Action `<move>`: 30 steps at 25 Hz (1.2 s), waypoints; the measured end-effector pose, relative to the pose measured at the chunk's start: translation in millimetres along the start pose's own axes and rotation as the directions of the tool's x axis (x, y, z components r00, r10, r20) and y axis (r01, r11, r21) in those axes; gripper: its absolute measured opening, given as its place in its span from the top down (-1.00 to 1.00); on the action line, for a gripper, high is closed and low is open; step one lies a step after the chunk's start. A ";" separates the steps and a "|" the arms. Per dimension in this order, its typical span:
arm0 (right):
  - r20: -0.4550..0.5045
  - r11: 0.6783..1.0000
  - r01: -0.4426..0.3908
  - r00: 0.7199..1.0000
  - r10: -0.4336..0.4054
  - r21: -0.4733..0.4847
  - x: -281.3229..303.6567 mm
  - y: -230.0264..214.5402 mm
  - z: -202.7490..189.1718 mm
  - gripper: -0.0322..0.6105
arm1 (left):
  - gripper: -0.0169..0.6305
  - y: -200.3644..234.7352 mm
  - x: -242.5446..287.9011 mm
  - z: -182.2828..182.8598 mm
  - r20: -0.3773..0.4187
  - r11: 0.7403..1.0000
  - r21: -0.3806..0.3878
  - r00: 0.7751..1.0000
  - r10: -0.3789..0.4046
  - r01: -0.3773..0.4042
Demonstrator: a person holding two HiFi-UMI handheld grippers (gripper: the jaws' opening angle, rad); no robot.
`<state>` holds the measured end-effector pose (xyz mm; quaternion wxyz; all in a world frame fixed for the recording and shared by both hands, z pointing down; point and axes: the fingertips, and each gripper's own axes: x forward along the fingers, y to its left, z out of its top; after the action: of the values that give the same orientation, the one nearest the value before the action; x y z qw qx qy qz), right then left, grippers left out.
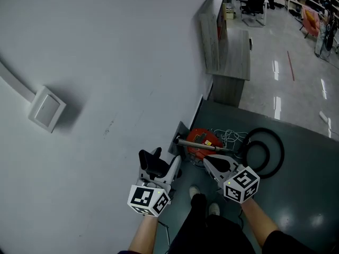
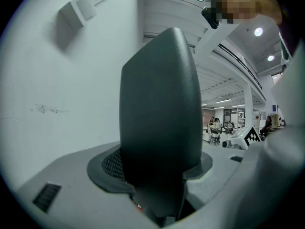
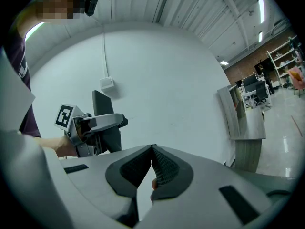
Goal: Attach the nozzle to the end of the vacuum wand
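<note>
I am gripping the dark nozzle [image 1: 150, 163] in my left gripper [image 1: 161, 168], my right gripper [image 1: 212, 165] closed and empty, while the vacuum wand [image 1: 198, 144] is lying crosswise ahead of both, seemingly nearer the right.

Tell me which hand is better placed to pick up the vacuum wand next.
Right, probably. The right gripper is shut on nothing and sits close to the wand in the head view; the left gripper holds the nozzle.
</note>
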<state>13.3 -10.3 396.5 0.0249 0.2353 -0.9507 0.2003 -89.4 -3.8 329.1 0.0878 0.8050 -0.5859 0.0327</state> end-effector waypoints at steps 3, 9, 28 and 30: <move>-0.012 1.000 0.011 1.000 -0.011 0.012 18.3 -12.6 -0.6 0.84 | 0.14 18.0 17.1 -1.0 0.000 1.000 -0.006 1.000 -0.006 0.006; -0.041 0.999 0.038 0.998 -0.037 0.028 53.5 -35.8 -6.7 0.84 | 0.14 55.0 49.3 -7.0 -0.002 0.999 -0.029 1.000 -0.021 0.021; -0.136 0.998 0.027 0.990 -0.034 -0.048 110.4 -77.1 -40.3 0.83 | 0.14 125.1 89.1 -20.0 0.028 0.995 -0.096 1.000 -0.002 0.005; -0.152 0.998 0.002 0.988 -0.012 -0.067 114.5 -81.5 -45.5 0.83 | 0.14 128.1 91.7 -22.2 0.035 0.995 -0.098 0.999 0.020 -0.016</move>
<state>-53.2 -108.4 484.5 0.1060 0.2216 -0.9514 0.1858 -181.4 -124.0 378.4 0.1161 0.7948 -0.5956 -0.0097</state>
